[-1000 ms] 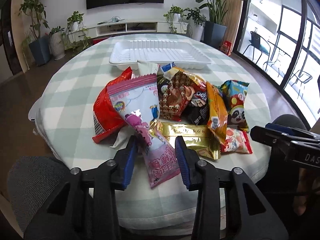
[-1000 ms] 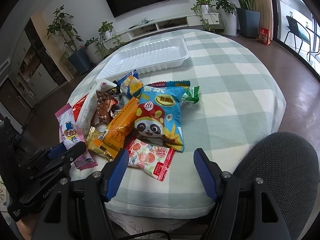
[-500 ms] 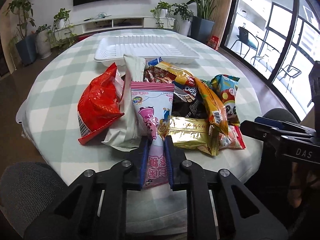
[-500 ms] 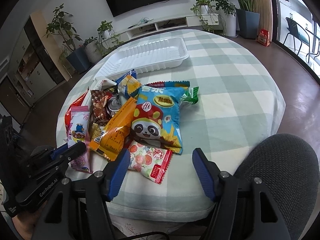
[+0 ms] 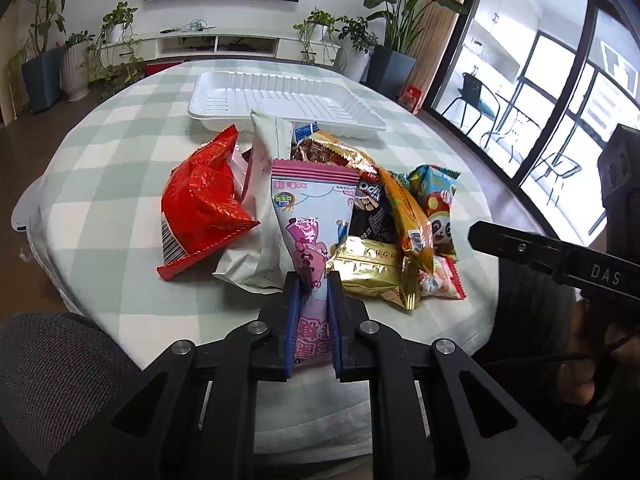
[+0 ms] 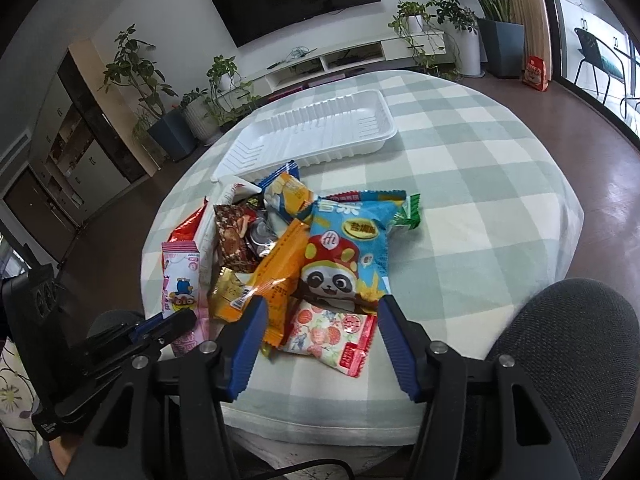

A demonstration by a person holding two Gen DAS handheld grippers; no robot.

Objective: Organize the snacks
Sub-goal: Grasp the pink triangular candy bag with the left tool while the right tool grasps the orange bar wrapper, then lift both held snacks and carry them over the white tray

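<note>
A pile of snack packets lies on the round checked table [image 5: 120, 168]. My left gripper [image 5: 313, 284] is shut on the pink snack packet [image 5: 310, 216], which stands tilted up at the pile's near edge; it also shows in the right wrist view [image 6: 180, 276]. My right gripper [image 6: 320, 308] is open and empty, hovering just before the strawberry packet [image 6: 332, 332] and the blue panda packet [image 6: 348, 256]. An empty white tray [image 5: 280, 100] sits beyond the pile, also in the right wrist view [image 6: 316, 128].
A red bag [image 5: 200, 204], a white bag [image 5: 264, 184], a gold packet [image 5: 368, 268] and an orange packet [image 6: 276, 276] lie in the pile. Grey chair backs stand at the near table edge [image 5: 52, 364] [image 6: 568, 340]. Plants and a TV stand line the far wall.
My left gripper closed on the pink packet and lifted its end up, tilting it upright. My right gripper came slightly closer to the strawberry packet and stayed open.
</note>
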